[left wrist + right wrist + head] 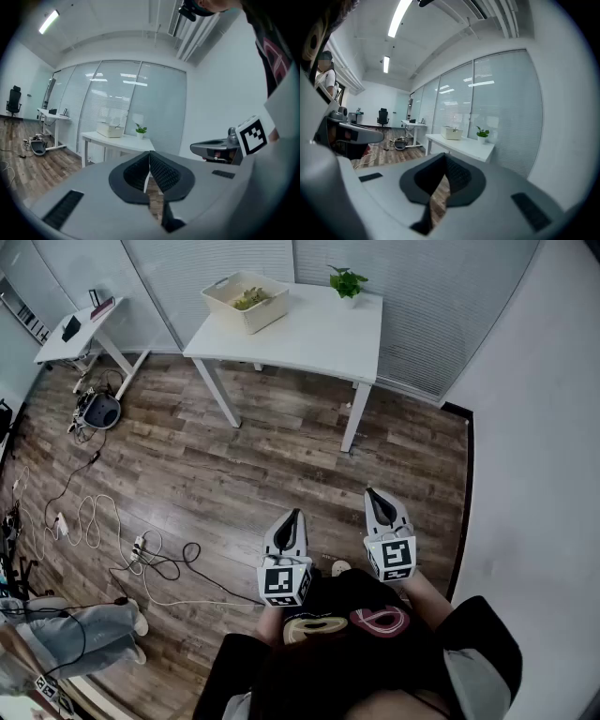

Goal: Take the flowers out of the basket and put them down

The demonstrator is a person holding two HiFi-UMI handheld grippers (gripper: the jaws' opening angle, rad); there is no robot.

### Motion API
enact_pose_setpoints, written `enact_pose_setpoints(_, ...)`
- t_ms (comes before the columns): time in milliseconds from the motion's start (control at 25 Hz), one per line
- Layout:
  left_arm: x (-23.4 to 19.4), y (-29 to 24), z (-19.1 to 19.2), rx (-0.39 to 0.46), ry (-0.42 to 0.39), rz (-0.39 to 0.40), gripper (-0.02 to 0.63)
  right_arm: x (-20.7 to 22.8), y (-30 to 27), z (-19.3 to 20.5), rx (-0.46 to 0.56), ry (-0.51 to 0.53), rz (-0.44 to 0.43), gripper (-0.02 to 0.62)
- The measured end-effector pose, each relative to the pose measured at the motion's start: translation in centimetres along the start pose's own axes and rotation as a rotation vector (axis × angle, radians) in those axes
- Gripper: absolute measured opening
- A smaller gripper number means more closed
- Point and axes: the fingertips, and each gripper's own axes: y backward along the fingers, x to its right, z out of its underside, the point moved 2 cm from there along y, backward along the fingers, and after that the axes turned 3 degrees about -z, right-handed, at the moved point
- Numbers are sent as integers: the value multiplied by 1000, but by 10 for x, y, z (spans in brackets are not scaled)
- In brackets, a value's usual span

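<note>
A cream basket point(247, 301) with flowers point(249, 298) inside stands on the left part of a white table point(309, 334) at the far side of the room. The basket point(110, 130) and the basket point(452, 133) also show small in both gripper views. My left gripper point(293, 514) and right gripper point(373, 493) hang side by side over the wood floor, well short of the table, close to the person's body. Both are shut with nothing between the jaws. The left gripper point(149, 153) and right gripper point(445, 155) point toward the table.
A small potted plant point(347, 282) stands on the table's far right corner. A second white desk point(80, 334) is at the far left. Cables and a power strip point(139, 547) lie on the floor to the left. A white wall point(534, 474) runs along the right.
</note>
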Motion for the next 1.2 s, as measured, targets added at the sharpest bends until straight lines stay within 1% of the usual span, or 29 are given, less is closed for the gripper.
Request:
enact_pose_setpoints(160, -14, 2, -11, 30, -37, -7, 18, -4, -1, -6, 14, 0, 0, 9)
enact_pose_setpoints(320, -35, 5, -18, 42, -64, -23, 18, -6, -6, -9, 27, -39, 2, 9)
enact_pose_setpoints(480, -55, 10, -21, 53, -84, -20, 18, -14, -11, -12, 44, -69, 13, 9)
enact_pose_setpoints(640, -72, 13, -24, 60, -83, -20, 18, -22, -18, -13, 51, -101, 31, 9)
enact_pose_setpoints(840, -84, 13, -23, 50, -78, -12, 18, -38, -23, -10, 32, -117, 19, 10)
enact_pose_setpoints(1080, -88, 1, -25, 55, -71, -6, 18, -29, -33, 0, 7, -137, 24, 10)
enact_pose_setpoints(1200, -95, -9, -23, 43, -68, -19, 18, -23, -49, 3, 3, -141, -5, 11)
